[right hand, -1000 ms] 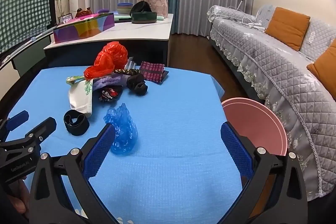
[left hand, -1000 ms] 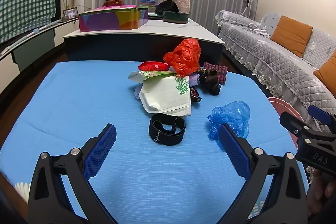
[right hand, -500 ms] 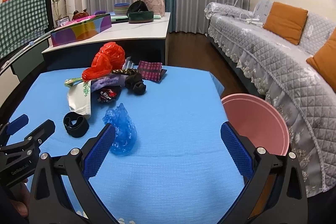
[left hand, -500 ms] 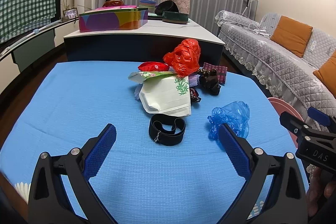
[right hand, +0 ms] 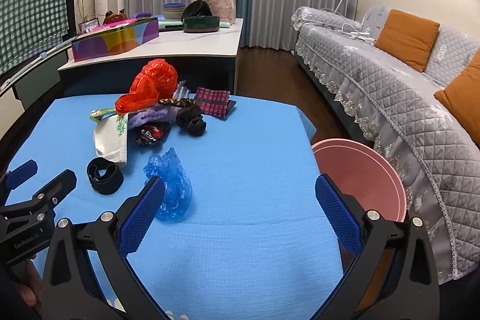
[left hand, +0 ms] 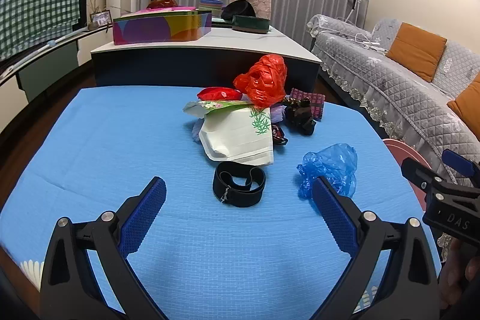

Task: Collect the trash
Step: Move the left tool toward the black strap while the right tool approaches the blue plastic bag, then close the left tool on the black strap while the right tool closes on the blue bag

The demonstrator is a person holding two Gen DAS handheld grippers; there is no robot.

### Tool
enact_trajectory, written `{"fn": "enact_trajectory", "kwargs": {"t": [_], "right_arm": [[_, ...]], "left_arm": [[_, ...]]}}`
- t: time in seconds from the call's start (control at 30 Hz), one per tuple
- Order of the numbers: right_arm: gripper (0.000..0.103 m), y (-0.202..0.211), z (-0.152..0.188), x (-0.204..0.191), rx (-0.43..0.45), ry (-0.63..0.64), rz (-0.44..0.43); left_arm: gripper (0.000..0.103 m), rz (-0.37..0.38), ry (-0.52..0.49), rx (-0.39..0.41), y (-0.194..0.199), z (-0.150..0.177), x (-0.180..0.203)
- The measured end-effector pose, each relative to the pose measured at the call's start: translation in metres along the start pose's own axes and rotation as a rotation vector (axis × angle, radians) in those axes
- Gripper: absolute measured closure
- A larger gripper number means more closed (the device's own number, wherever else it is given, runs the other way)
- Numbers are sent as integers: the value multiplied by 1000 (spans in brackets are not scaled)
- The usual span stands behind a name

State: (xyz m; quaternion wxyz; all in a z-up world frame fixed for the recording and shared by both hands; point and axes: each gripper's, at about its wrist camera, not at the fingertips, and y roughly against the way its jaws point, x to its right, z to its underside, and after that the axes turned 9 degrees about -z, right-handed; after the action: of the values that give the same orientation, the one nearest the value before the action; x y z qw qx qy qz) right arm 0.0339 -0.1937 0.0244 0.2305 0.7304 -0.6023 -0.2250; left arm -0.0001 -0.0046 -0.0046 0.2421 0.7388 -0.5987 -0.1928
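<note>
A heap of trash lies mid-table on the blue cloth point(left hand: 105, 140): a red plastic bag point(left hand: 262, 80) point(right hand: 153, 83), a white paper bag point(left hand: 240, 137) point(right hand: 111, 140) and a dark wrapper point(right hand: 150, 135). Nearer lie a black band point(left hand: 239, 188) point(right hand: 105, 174) and a crumpled blue plastic bag point(left hand: 330, 170) point(right hand: 172, 185). My left gripper point(left hand: 238, 210) hovers open just short of the band. My right gripper point(right hand: 240, 210) is open, its left finger beside the blue bag. A pink bin point(right hand: 360, 179) point(left hand: 405, 152) stands off the table's right edge.
A dark scrunchie point(right hand: 192, 120) and a magenta patterned pouch point(right hand: 214, 102) lie by the heap. Behind the table stands a white-topped counter point(left hand: 234, 42) with a colourful box point(left hand: 159, 27). A grey quilted sofa point(right hand: 390, 98) with orange cushions runs along the right.
The right gripper has drifted slightly forward and left, so the blue bag now sits closer to its left finger. The left view is nearly unchanged.
</note>
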Motion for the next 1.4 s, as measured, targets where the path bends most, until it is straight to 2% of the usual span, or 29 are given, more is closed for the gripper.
{"fn": "enact_trajectory", "kwargs": {"t": [0.53, 0.73, 0.8, 0.97, 1.0, 1.13, 1.27, 1.33, 1.4], "right_arm": [[5, 0, 0, -1, 0, 4, -5], [14, 1, -1, -1, 0, -3, -23], [20, 0, -1, -1, -3, -10, -38], [33, -5, -2, -8, -14, -9, -108], [34, -8, -2, -11, -17, -5, -116], [35, -20, -3, -19, -33, 6, -145], [35, -38, -3, -22, -63, 3, -171], [35, -49, -2, -25, -86, 4, -190], [35, -58, 0, -27, -107, 8, -204]], "left_arm": [[9, 7, -2, 0, -1, 0, 1], [11, 7, -1, -3, -1, 0, 1], [13, 12, 2, -11, -1, 0, 1], [24, 0, 15, -31, -5, 0, -1], [29, -3, 19, -37, -8, 0, -2], [46, -7, 41, -66, -23, -1, -9], [55, -12, 48, -95, -39, 0, -12], [64, -12, 47, -116, -48, 1, -12], [66, -18, 50, -136, -55, 2, -13]]}}
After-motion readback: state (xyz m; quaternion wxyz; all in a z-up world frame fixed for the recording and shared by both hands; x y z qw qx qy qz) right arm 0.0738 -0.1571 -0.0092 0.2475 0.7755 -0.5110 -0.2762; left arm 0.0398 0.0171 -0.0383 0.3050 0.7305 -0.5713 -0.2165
